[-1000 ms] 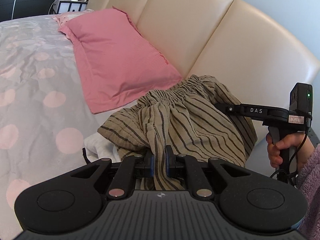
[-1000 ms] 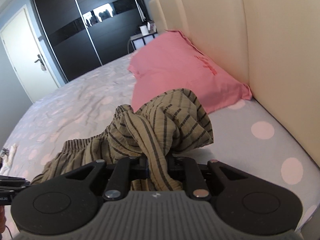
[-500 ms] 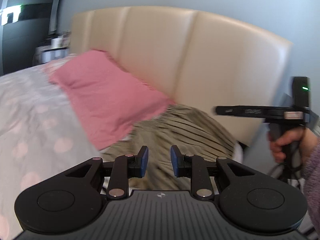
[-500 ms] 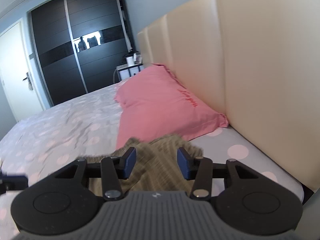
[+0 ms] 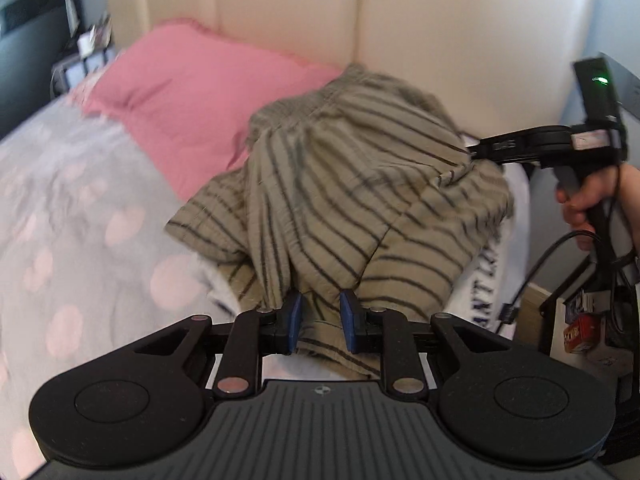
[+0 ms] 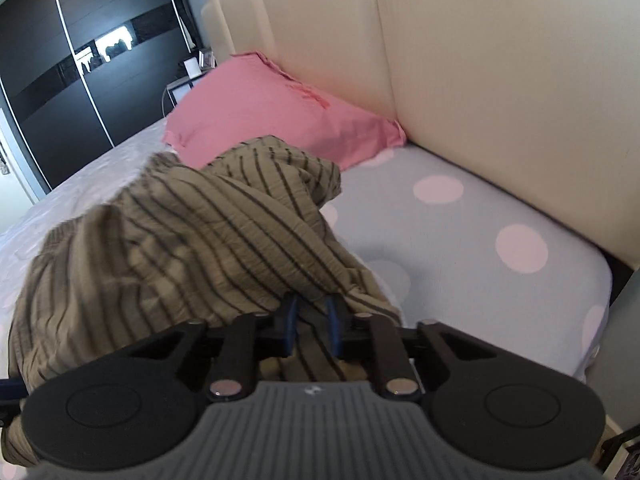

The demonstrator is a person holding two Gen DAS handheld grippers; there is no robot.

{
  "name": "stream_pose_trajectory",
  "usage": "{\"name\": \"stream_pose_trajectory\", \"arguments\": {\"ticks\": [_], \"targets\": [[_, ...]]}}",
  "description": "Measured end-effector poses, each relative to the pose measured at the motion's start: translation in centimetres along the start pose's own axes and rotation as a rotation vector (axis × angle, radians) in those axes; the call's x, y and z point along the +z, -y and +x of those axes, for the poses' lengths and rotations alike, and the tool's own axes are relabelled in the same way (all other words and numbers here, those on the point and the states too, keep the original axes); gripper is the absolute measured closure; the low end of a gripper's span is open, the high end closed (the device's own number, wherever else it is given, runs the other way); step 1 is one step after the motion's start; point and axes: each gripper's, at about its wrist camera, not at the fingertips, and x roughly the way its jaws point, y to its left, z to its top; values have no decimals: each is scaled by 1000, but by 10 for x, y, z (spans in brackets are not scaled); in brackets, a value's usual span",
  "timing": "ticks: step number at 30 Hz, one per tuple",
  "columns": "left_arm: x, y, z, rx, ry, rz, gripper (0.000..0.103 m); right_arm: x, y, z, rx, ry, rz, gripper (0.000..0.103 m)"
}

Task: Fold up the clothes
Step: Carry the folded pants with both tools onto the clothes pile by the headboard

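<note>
A tan garment with dark stripes lies bunched on the bed by the headboard. My left gripper has its blue pads a little apart, with striped cloth lying between them. My right gripper also has striped cloth between its slightly parted pads. In the left wrist view the right gripper reaches into the garment's right side, its tips hidden by cloth. A white garment with dark letters lies under the striped one.
A pink pillow rests against the cream padded headboard. The grey bedsheet with pink dots ends at the right mattress edge. A nightstand stands far left; dark wardrobe doors lie beyond. Boxes and cables sit beside the bed.
A second ago both grippers were shut on the striped garment; half a second ago both were open and raised above it. Now both are down on the cloth again, jaws narrowed around it.
</note>
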Motion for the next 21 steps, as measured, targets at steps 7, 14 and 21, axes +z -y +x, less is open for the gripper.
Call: {"name": "stream_pose_trajectory", "arguments": {"ticks": [7,14,21], "targets": [[-4,1,-16,-21,35,13,83,1,-3,12,-26,-15,-6,93],[-7,-16,-55,-67,109,-21,82,-1,-19,-48,-12,128,-47,68],[-24,-50,-120,26,157,-60,72,-46,-69,-100,94,190,-193,60]]}}
